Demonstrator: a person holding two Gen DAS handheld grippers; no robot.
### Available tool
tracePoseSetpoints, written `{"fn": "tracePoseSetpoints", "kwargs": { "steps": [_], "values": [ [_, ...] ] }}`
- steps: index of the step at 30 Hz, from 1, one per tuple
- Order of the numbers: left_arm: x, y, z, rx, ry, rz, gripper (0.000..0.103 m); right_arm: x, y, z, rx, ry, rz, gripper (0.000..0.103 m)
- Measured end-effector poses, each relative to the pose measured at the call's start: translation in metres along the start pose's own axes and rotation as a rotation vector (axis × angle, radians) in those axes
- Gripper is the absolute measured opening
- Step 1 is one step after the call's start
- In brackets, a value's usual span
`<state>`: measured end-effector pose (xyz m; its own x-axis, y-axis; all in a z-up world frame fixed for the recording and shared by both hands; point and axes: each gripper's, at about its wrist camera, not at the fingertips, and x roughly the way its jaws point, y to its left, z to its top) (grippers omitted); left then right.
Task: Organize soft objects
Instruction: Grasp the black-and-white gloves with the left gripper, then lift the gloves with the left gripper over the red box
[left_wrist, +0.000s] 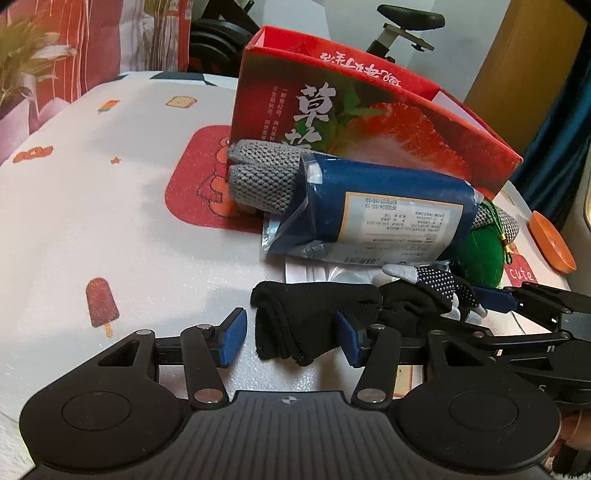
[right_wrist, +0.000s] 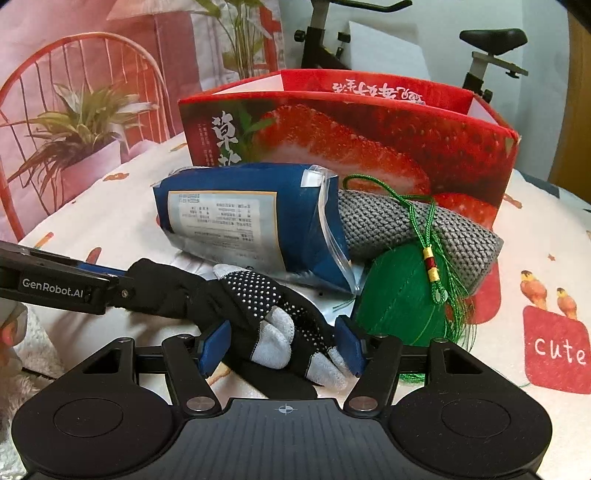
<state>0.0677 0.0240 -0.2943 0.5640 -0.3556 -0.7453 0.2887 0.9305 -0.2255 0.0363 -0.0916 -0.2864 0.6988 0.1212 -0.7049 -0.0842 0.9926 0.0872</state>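
Note:
A black glove (left_wrist: 306, 317) lies on the printed tablecloth, its cuff end between the blue pads of my left gripper (left_wrist: 291, 339). The left pad stands clear of the fabric and the right pad is at its edge, so this gripper is open. The same glove's dotted palm and grey fingertips (right_wrist: 273, 317) lie between the pads of my right gripper (right_wrist: 282, 347). Those pads sit over its edges without squeezing it, so it is open too. Behind are a blue packet (right_wrist: 236, 218), a grey knitted piece (right_wrist: 424, 229) and a green tasselled pouch (right_wrist: 399, 299).
A tall red strawberry box (left_wrist: 369, 122) with an open top stands behind the pile. An orange dish (left_wrist: 552, 243) sits at the table's right edge. An exercise bike (right_wrist: 487, 51) and a printed backdrop are beyond the table.

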Motion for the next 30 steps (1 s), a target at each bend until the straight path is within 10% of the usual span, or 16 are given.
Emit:
{"fn": "tracePoseSetpoints", "kwargs": {
  "steps": [7,30],
  "values": [
    [0.0013,-0.0016,-0.0014,0.004,0.002,-0.007,0.037,0.0002,-0.0031,-0.0022,0.016,0.013,0.017,0.057],
    [0.0015,-0.0066,-0.0024,0.035,-0.005,0.038,0.032,-0.0002,-0.0057,-0.0040,0.039,0.032,0.007,0.047]
  ]
}}
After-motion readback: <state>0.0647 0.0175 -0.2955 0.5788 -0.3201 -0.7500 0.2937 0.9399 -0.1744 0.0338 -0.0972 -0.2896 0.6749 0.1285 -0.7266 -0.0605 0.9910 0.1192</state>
